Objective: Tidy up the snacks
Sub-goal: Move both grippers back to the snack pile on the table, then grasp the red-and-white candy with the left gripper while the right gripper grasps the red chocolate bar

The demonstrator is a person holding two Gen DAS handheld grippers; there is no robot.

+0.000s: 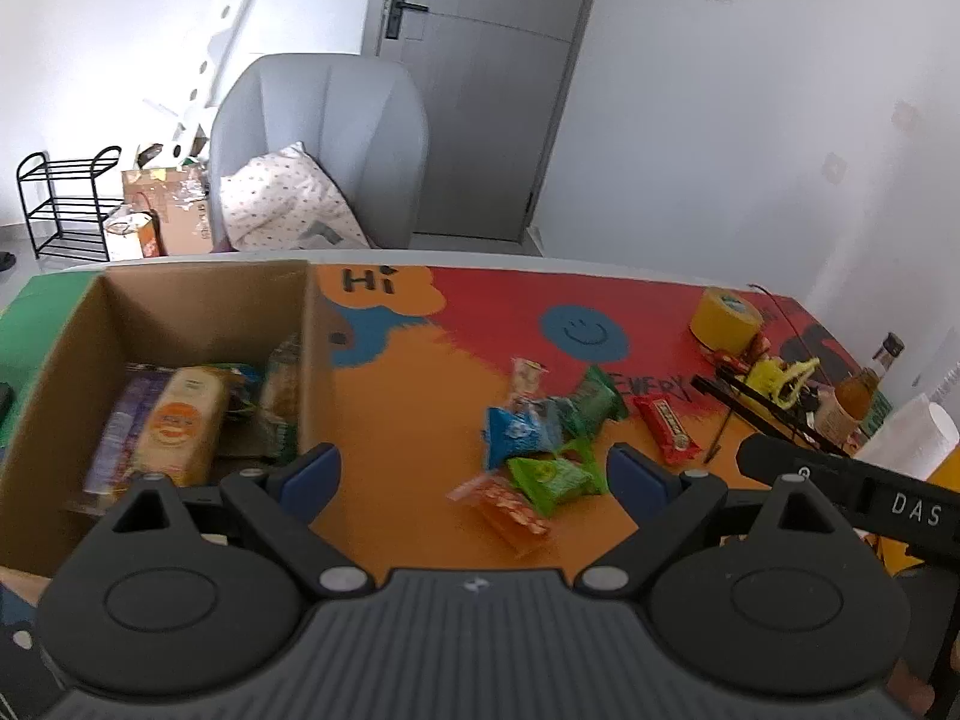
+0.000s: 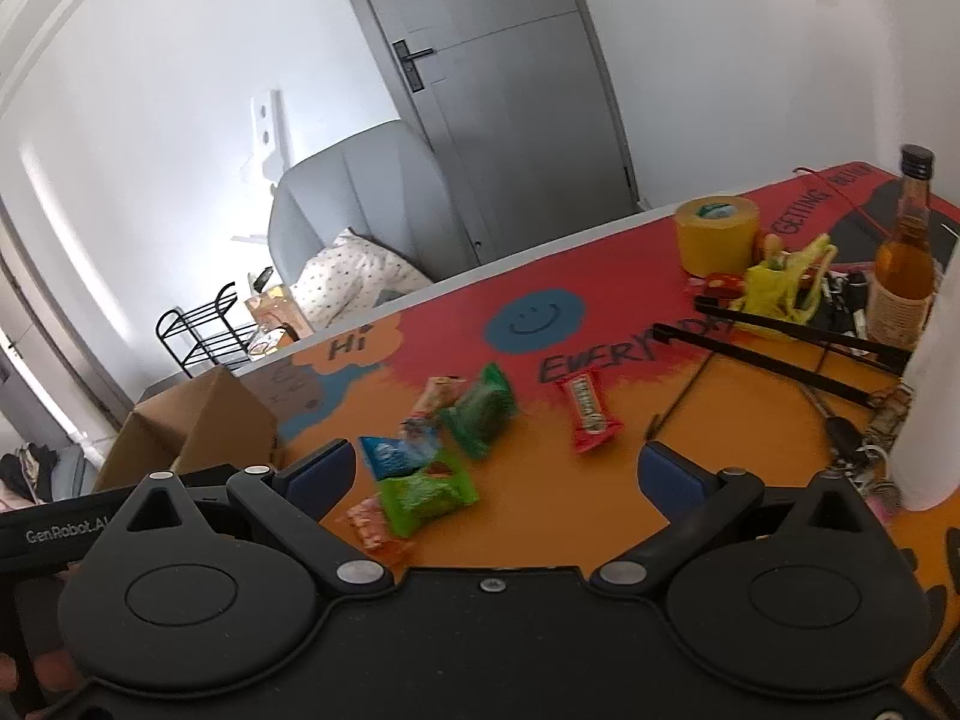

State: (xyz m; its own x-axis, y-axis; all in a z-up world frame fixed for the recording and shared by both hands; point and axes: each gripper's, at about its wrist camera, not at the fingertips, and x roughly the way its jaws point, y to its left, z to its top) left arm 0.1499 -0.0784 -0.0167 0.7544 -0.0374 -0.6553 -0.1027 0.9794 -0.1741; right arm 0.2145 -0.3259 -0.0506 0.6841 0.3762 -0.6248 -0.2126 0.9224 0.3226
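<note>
A cardboard box (image 1: 180,300) at the left of the table holds several snack packs, with a beige and orange one (image 1: 177,426) on top. Loose snacks lie on the orange table: a blue pack (image 1: 516,432), a light green pack (image 1: 555,477), a dark green pack (image 1: 597,399), an orange pack (image 1: 504,507) and a red bar (image 1: 669,427). My left gripper (image 1: 474,471) is open and empty, above the table just in front of the pile. My right gripper (image 2: 498,477) is open and empty, near the light green pack (image 2: 423,495), with the red bar (image 2: 588,414) ahead.
A yellow tape roll (image 1: 726,315), a bottle (image 2: 906,258), a yellow clip (image 2: 786,276), black rods (image 2: 780,360), keys and a white paper roll (image 2: 936,396) crowd the table's right side. A grey armchair (image 1: 324,138) stands behind the table. The box also shows in the right wrist view (image 2: 192,420).
</note>
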